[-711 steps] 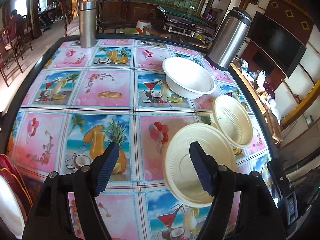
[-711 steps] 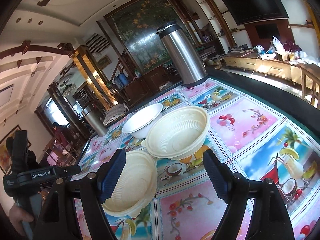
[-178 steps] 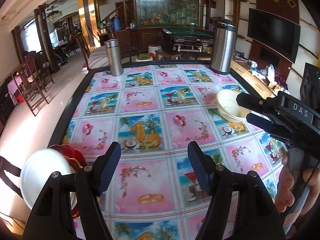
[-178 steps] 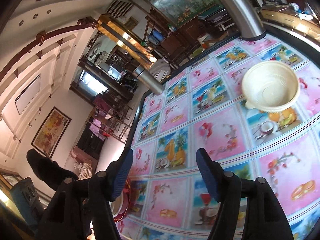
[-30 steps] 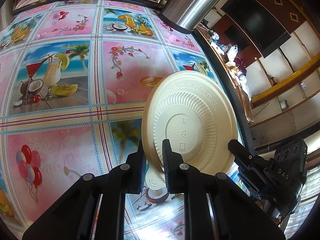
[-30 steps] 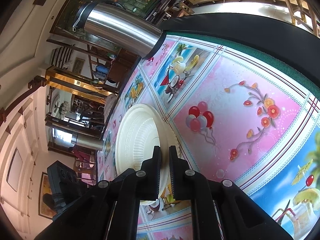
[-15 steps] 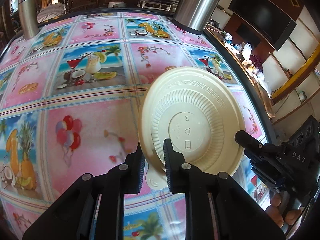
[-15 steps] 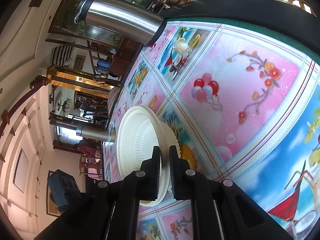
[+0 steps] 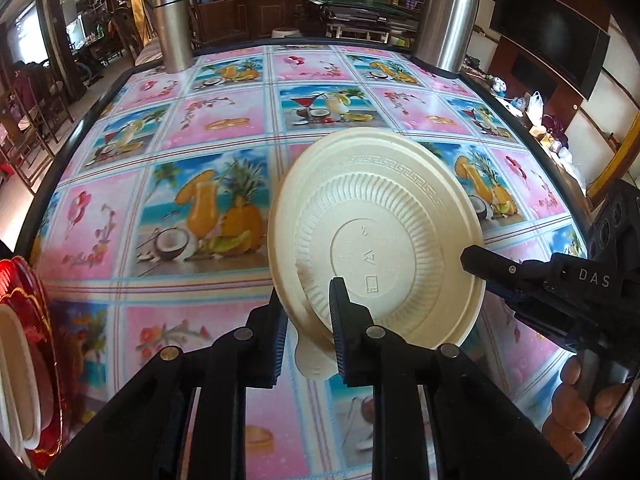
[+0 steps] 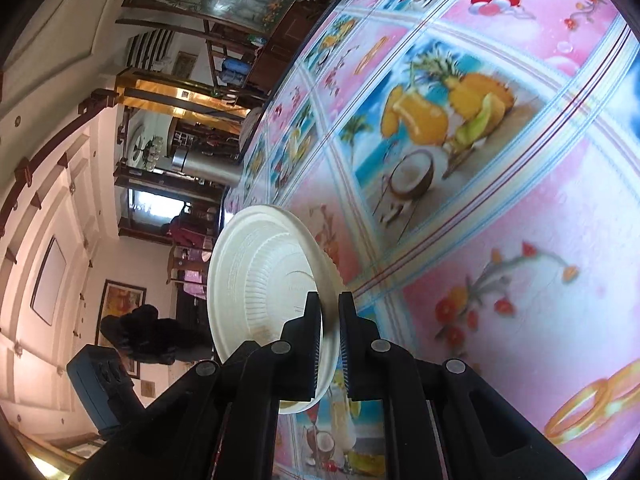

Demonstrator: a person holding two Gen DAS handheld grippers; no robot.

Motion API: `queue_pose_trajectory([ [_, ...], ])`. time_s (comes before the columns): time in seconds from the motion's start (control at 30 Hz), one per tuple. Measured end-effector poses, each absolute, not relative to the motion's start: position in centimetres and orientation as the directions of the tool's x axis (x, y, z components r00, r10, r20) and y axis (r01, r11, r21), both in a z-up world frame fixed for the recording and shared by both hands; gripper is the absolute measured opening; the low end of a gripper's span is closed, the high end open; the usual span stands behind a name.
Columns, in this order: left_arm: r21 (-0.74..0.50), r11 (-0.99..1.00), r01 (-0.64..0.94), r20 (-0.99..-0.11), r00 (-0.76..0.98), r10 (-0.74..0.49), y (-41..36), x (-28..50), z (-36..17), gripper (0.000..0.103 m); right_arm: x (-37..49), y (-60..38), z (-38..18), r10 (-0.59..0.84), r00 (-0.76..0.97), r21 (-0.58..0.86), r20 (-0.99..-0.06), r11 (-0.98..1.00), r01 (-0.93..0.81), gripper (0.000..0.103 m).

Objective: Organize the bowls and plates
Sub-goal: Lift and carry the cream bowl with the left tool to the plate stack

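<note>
A cream ribbed bowl (image 9: 376, 232) is held tilted on edge above the table, its underside facing the left wrist camera. My left gripper (image 9: 306, 312) is shut on its near rim. My right gripper (image 10: 329, 312) is shut on the opposite rim of the same bowl (image 10: 260, 280); it also shows in the left wrist view (image 9: 480, 268) at the bowl's right edge. A stack of red and white plates (image 9: 24, 360) sits at the table's left near corner.
The table (image 9: 224, 120) has a pink fruit-print cloth and a dark raised edge. A tall steel flask (image 9: 176, 28) stands far left and a larger steel thermos (image 9: 446, 16) far right. Chairs and furniture surround the table.
Both grippers have carried the bowl leftward and back over the table toward the near side; the plate stack has come into view at the left.
</note>
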State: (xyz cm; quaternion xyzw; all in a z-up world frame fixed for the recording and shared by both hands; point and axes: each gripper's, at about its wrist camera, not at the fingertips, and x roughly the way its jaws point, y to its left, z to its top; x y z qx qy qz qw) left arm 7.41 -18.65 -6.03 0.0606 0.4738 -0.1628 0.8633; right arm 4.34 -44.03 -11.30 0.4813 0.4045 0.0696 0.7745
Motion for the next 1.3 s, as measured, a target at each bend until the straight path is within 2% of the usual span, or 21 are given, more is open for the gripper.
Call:
queue_pose_trajectory([
  [0.6, -0.009, 0.963, 0.268, -0.81, 0.563, -0.164, -9.9, 2.3, -6.3, 0.02, 2.7, -33.5, -10.5, 0.532, 0.586, 0.743, -0.611, 0.641, 0.192, 0.01],
  [1.03, 0.015, 0.964, 0.265, -0.805, 0.575, -0.146, -6.5, -2.3, -6.7, 0.025, 0.8, -29.7, -9.8, 0.563, 0.528, 0.718, -0.636, 0.682, 0.139, 0.01],
  [1.3, 0.001, 0.968, 0.249, -0.797, 0.585, -0.15, -4.4, -5.2, -6.0, 0.025, -1.4, -27.5, -9.8, 0.585, 0.493, 0.715, -0.644, 0.69, 0.113, 0.01],
])
